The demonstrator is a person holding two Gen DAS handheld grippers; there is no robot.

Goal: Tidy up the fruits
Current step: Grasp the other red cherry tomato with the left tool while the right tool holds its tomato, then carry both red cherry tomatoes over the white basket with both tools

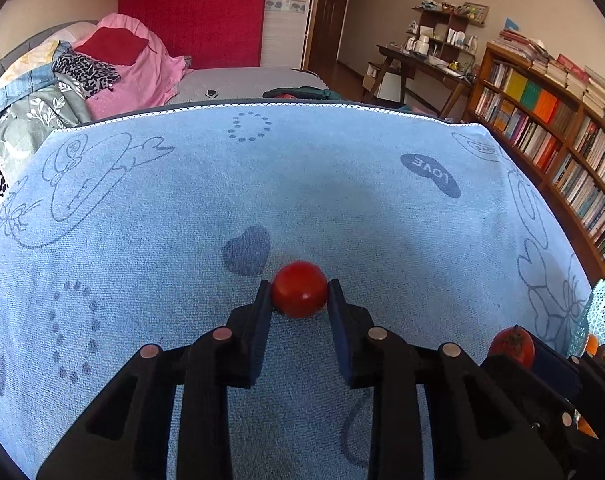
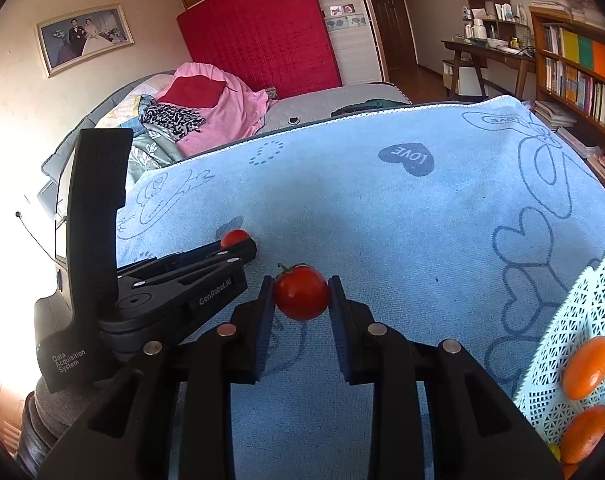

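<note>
My two wrist cams sit low, close over the blue towel [image 1: 342, 184], angled downward; both share bed [image 2: 342, 98], probably bookshelf.

A bedroom with pale beige walls fills the upper part of both views. A tall red mattress [image 2: 258, 32] leans upright against the far wall, upper centre. Left of it in the right wrist view hangs a framed photograph [image 2: 84, 38]. Below lies a grey bed [image 1: 242, 82] piled at its left with pink bedding [image 1: 142, 72], a red cushion [image 1: 112, 44] and patterned cloths. A dark wooden door [image 1: 328, 20] stands upper centre-right, with brown floor beneath. Further right are a wooden desk [image 1: 422, 64] with shelves above and, along the right edge, a full bookcase [image 1: 542, 120]. Strong glare whitens the left edge of the right wrist view.
</note>
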